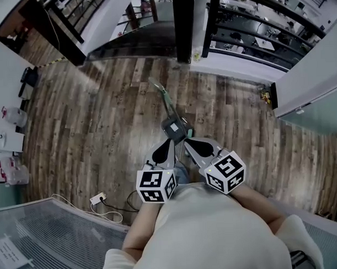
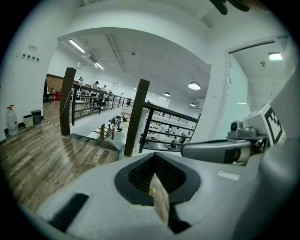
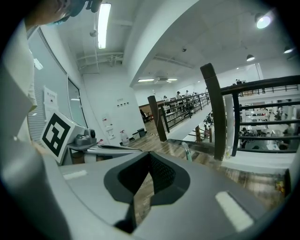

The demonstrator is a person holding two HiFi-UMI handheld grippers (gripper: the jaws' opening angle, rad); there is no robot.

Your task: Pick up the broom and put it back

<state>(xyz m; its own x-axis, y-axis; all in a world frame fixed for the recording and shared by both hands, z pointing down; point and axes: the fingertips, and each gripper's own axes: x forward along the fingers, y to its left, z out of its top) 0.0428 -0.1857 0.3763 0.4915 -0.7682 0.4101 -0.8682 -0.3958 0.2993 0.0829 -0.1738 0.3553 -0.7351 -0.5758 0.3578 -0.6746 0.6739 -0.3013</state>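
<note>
Nearest the lens is the person's pale shirt, and just past it ride the two marker cubes, one on the back of each claw. The left claw is clamped on a thin pale edge that runs back between its pads. I take that edge for the near end of the broom, whose dark block sits right at both claw tips. Its greenish handle juts forward and away from the tips, over the wooden floor. The right claw has its jaws together, close beside the left one, and only floorboards show through its slit (so I judge it to be riding alongside rather than carrying anything). The pick-up part of the task looks done, and the step in hand seems to be carrying the broom to where it belongs. No rack or corner for the broom shows ahead of the claws. The next move therefore calls for finding that spot, keeping the left grip firm on such a narrow hold, and minding the long handle that leads the way. By count there is one broom, two claws and two marker cubes. One white power strip lies on the floor behind and to the left of the left claw. Two dark posts stand ahead, beyond the handle's far end.
</note>
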